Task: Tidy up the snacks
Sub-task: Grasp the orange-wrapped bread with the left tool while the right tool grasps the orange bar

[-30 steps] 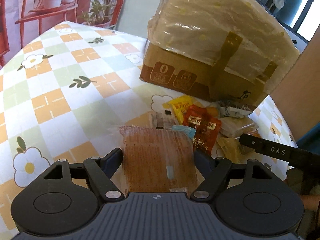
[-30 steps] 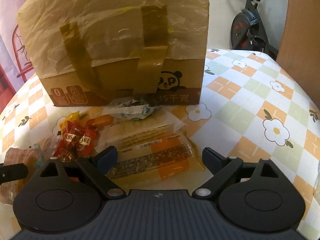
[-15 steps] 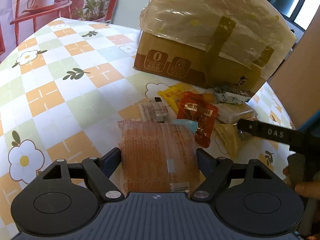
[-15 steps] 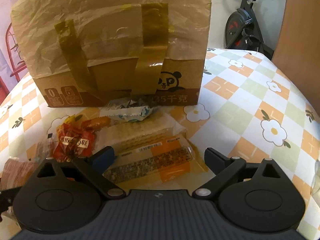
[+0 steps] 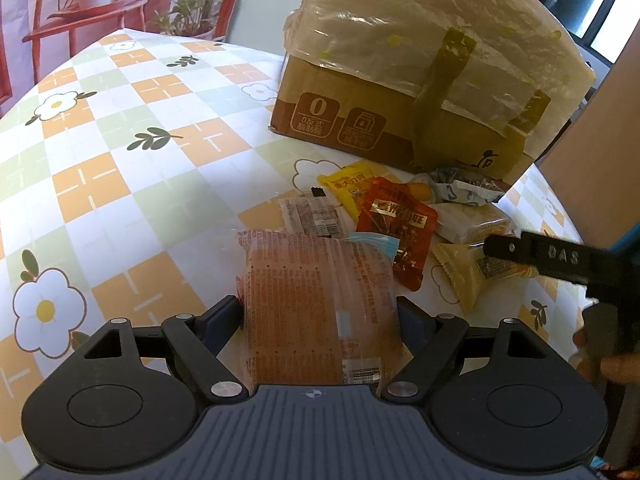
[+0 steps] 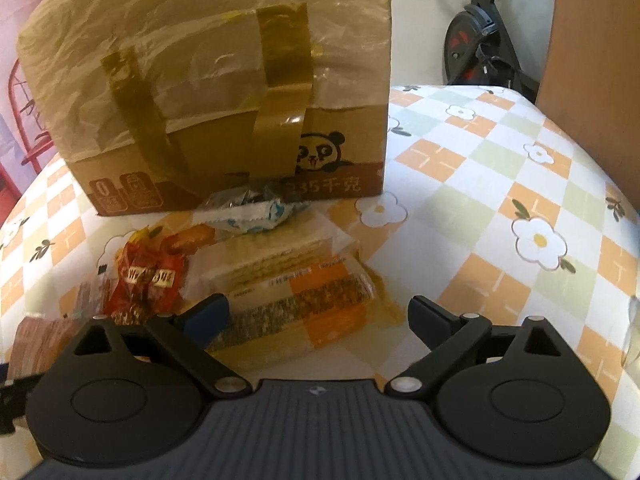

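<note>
Between left tongs [image 5: 320, 312]: pink packet [image 5: 316, 304], gripped; right tongs [image 6: 318, 316] open; tablecloth [image 5: 120, 168] left bare.

A surface covered in a white, orange and pale green checked cloth with daisy prints [image 5: 120, 152] fills the scene. Far left, red metal plant stands [image 5: 76, 20] hold potted plants. Far right stand a black exercise bike [image 6: 484, 40], a brown wooden panel [image 6: 596, 60] and bright windows [image 5: 608, 36].
</note>
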Available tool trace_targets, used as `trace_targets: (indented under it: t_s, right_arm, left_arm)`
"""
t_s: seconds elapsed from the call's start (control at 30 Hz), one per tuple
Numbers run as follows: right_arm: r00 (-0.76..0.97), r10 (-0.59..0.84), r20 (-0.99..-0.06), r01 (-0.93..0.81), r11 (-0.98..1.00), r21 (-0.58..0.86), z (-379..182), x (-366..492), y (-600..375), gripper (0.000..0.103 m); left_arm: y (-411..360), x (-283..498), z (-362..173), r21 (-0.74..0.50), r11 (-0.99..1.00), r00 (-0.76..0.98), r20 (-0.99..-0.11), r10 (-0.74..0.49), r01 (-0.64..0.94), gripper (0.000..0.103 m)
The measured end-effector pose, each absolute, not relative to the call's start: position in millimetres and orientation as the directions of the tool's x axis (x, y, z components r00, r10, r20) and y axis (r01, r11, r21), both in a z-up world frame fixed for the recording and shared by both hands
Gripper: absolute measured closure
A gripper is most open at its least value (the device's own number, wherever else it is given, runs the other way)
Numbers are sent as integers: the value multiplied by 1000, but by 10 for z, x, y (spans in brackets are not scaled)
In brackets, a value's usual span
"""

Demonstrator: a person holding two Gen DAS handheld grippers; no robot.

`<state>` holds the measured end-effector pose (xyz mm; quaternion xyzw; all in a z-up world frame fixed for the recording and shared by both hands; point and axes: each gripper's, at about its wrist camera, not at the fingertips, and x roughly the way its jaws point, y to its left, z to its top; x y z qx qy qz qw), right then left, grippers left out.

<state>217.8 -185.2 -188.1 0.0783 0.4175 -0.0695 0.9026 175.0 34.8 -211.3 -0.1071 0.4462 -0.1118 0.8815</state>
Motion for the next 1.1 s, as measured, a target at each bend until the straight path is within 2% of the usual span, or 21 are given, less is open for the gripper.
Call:
trace_targets:
  t_s: [0.3,0.47,0.7,0.97,1.07,1.1]
  right_arm:
    - [608,-88,-789,219,974,60,-1900,2402,-1855,6]
    - [550,-160,-819,170,982,-77,-2023,2393,-1658,6]
    - [654,-149,-741,114,989,-97,-1927,1993,-1627,7]
    - [651,-170,-740,129,985,-113,-1935,1763,-1704,7]
    - [645,-166,-746,137,985,-101,-1900,1700,-1731,11]
    - [643,-157,-749,141,986,-86,-1893,1677,-1743,15]
  left_arm:
    - [347,1743,-2110,-287,952,579,-761,-294,105,18]
    - [359,1739,-2110,-292,951,580,-758,-297,105,18]
    - [357,1740,-2110,-289,952,582,-759,-293,103,18]
    - [358,1729,-2114,-288,952,584,-758,-292,103,18]
    - [365,1732,-2116,-286,952,583,-758,-293,106,18]
    - [361,1732,-2114,-287,952,583,-758,-292,105,18]
